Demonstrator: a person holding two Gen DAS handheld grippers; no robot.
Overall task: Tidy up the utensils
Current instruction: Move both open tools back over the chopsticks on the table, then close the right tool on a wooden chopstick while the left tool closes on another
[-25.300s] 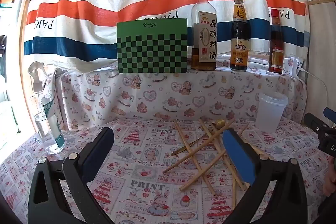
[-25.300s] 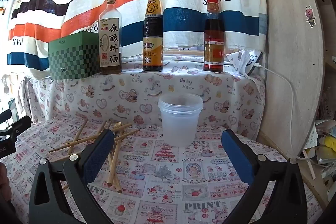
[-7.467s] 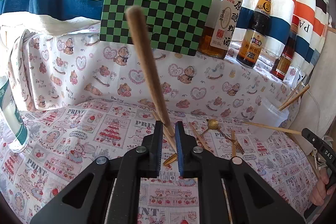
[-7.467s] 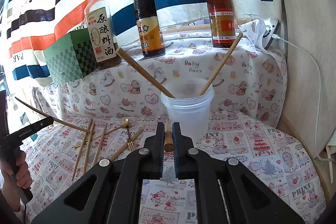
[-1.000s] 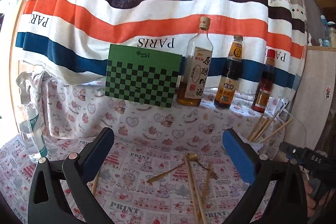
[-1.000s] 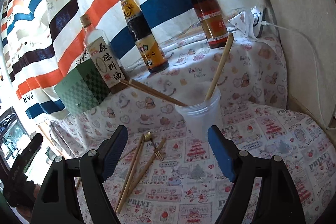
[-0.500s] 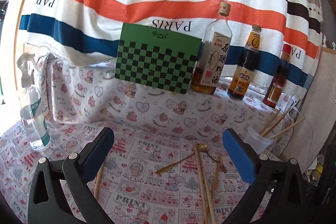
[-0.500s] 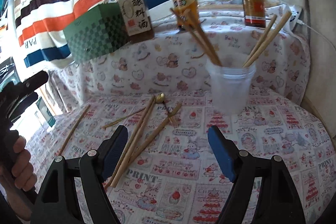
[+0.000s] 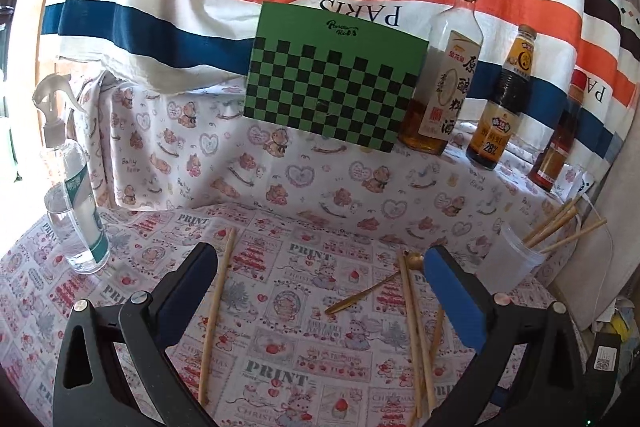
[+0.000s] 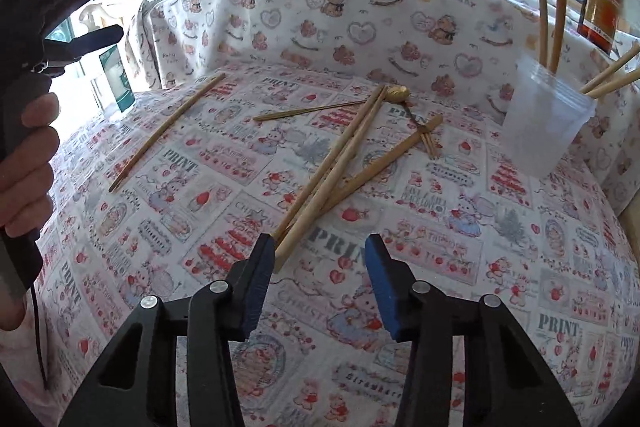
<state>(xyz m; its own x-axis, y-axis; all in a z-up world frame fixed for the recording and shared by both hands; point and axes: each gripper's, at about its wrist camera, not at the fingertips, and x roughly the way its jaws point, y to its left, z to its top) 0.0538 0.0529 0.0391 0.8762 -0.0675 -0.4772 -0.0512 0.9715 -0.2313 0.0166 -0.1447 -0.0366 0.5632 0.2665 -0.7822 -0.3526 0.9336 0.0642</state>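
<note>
1. Three chopsticks point(image 10: 320, 183) lie crossed mid-cloth, near ends just ahead of the right gripper point(image 10: 320, 259); jaws closing, nothing between.
2. Left gripper point(image 9: 320, 279): jaws wide open, empty; a lone chopstick point(image 9: 216, 311) lies beside its left finger.
3. Cup point(image 10: 544, 119) at right holds four sticks.
4. Only right view shows the hand point(image 10: 24, 163) on the left tool; only left view shows the whole spray bottle point(image 9: 72, 187).
</note>
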